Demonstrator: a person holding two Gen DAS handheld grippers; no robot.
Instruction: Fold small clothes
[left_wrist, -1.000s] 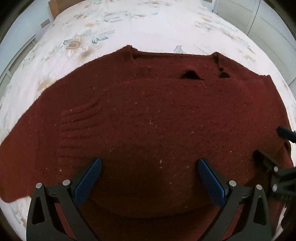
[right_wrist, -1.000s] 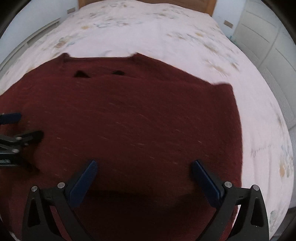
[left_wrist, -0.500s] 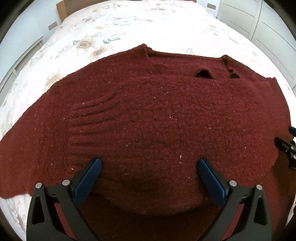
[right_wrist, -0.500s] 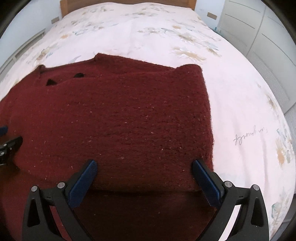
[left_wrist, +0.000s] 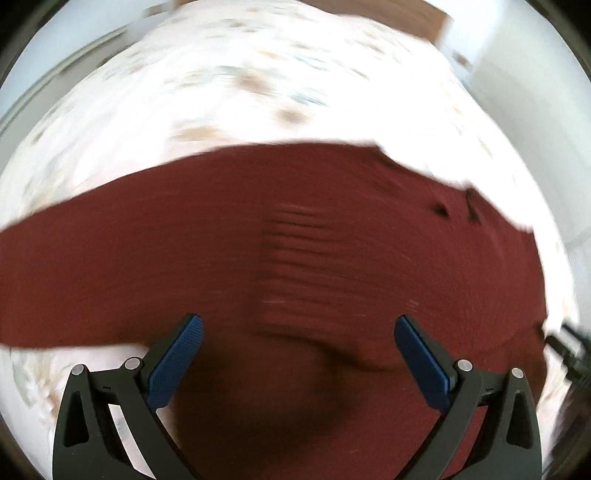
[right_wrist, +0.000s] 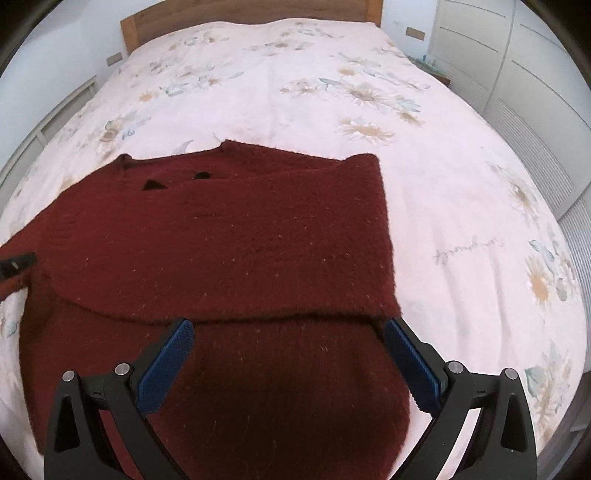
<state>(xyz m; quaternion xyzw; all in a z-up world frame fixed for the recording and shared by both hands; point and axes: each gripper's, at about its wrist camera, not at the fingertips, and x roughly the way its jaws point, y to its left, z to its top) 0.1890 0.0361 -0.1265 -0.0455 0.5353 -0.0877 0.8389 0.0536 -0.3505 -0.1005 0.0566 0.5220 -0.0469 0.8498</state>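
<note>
A dark red knitted sweater (right_wrist: 229, 243) lies flat on the bed, its right sleeve folded across the body, its collar at the far side. It also fills the blurred left wrist view (left_wrist: 258, 258), with the left sleeve stretched out to the left. My right gripper (right_wrist: 284, 360) is open and empty above the sweater's lower hem. My left gripper (left_wrist: 295, 354) is open and empty above the sweater's lower left part. The left gripper's tip shows at the left edge of the right wrist view (right_wrist: 16, 262).
The bed has a white floral duvet (right_wrist: 461, 192) and a wooden headboard (right_wrist: 251, 11) at the far end. White wardrobe doors (right_wrist: 517, 55) stand to the right. A wall with a radiator (right_wrist: 59, 110) runs along the left.
Both grippers have pulled back and up from the sweater. The left wrist view has swung left and is blurred by motion; the left sleeve now shows more.
</note>
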